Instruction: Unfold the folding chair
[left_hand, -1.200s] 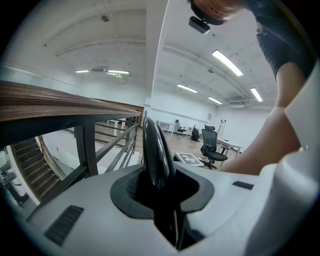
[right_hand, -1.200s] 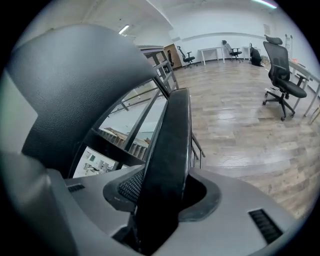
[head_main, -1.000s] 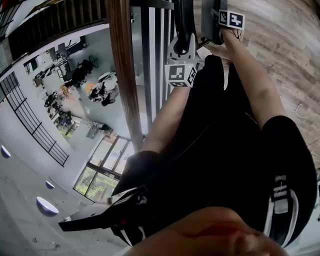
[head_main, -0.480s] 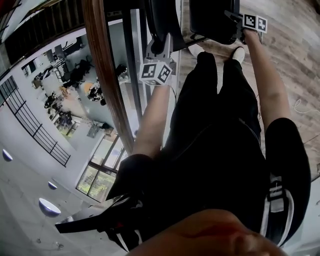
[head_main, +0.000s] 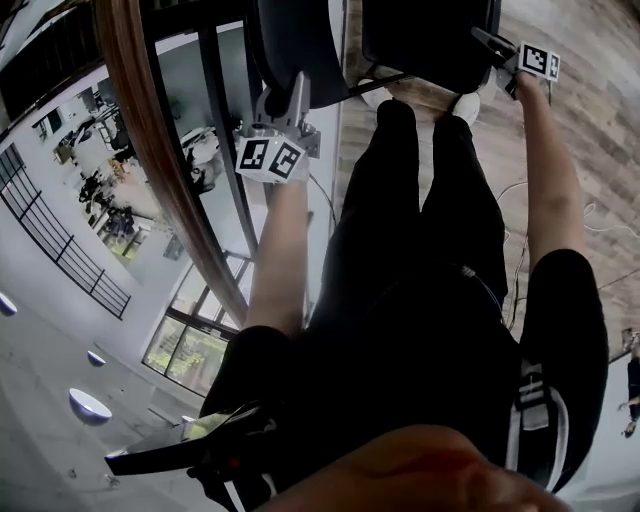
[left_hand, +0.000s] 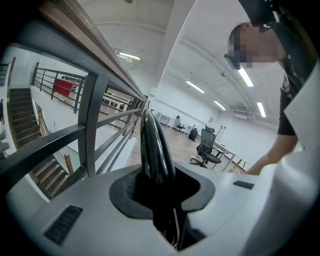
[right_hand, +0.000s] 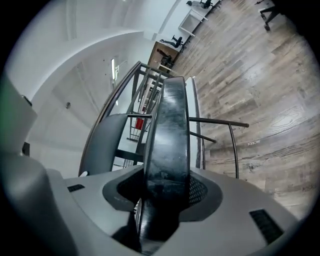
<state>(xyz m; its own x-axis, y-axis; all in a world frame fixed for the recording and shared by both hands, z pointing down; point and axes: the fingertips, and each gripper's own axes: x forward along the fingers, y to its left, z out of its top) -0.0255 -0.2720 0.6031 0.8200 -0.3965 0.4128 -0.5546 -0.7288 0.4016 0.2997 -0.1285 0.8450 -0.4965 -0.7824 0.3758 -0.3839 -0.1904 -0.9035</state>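
Left hand-held gripper (left_hand: 160, 186): closed on the folding chair (head_main: 425, 40) by its glossy edge (left_hand: 156, 145)
Right hand-held gripper (right_hand: 165, 196): clamped its broad panel (right_hand: 167, 135)
Technique: spreading both parts steadily seemed wisest

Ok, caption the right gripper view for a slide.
Right gripper clamped on the black folding chair, wood floor beyond.
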